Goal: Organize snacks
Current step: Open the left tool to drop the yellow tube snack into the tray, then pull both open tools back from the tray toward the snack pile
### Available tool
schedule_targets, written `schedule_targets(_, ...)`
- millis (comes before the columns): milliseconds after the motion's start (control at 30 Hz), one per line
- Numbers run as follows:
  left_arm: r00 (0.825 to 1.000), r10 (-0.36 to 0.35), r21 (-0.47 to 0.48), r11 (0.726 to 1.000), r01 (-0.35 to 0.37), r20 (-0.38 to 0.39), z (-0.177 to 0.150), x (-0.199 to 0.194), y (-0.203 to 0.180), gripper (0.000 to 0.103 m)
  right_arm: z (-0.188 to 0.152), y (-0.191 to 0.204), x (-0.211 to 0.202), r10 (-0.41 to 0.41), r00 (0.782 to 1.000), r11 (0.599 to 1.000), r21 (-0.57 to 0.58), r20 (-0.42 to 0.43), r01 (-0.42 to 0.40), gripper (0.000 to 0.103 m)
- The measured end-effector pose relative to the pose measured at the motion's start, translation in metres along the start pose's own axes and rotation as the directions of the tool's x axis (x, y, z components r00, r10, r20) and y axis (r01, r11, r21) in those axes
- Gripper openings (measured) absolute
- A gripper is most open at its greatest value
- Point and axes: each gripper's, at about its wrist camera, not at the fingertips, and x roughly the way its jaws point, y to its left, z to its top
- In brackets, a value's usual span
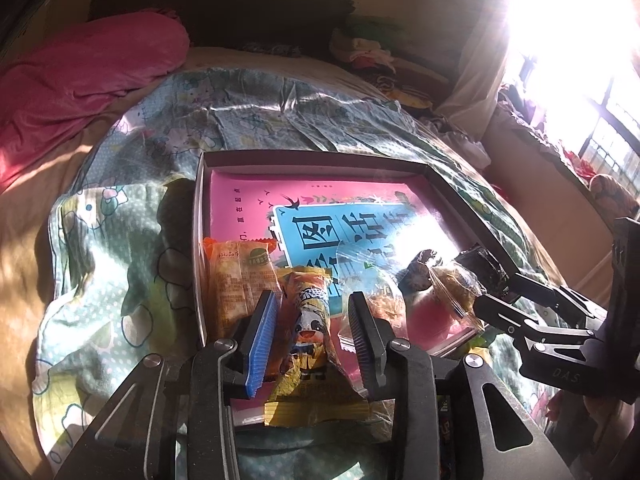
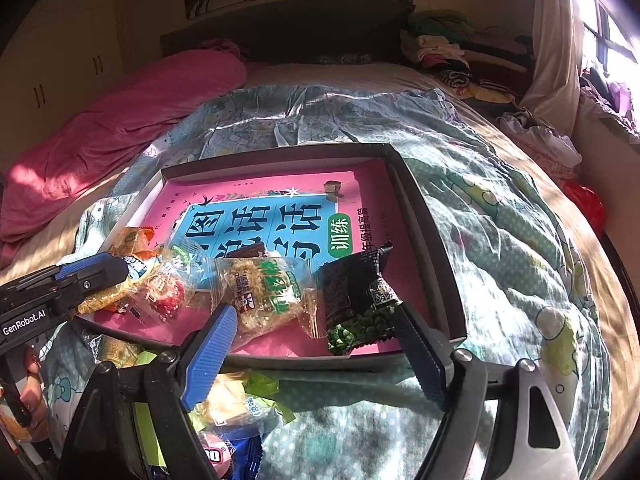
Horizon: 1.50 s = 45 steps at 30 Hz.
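The left tool (image 1: 314,336) stands narrowly parted around an orange snack packet (image 1: 310,320) in the box (image 1: 320,158). The right tool (image 2: 316,344) gapes wide over a clear packet (image 2: 268,300) and a black one (image 2: 356,296).

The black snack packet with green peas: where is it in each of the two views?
Left wrist: black packet at the right, at the box's right wall, near the right gripper.
Right wrist: lower centre-right, lying in the box between the open fingers.
Shared landmark: pink book.
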Motion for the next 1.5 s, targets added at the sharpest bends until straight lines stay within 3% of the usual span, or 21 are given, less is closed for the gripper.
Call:
schedule_targets(700, 1.000, 0.002, 0.024, 1.000, -0.002, 0.031, -0.001, -0.015, -0.006, 0.058, -0.002, 0.003, 0.005, -0.041, 0.999, 0.999, -0.031, 0.011, 0.041, 0.083)
schedule_targets(933, 0.999, 0.009, 0.040, 0.999, -0.010, 0.040, -0.004, -0.021, -0.011, 0.064, -0.001, -0.001, -0.002, -0.012, 0.999, 1.000, 0.002, 0.030, 0.011, 0.083)
schedule_targets(1500, 0.998, 0.004, 0.039, 0.999, -0.006, 0.069, -0.011, -0.038, -0.016, 0.073, 0.005, 0.015, -0.029, 0.039, 0.994, 0.998, -0.057, 0.103, -0.034, 0.084)
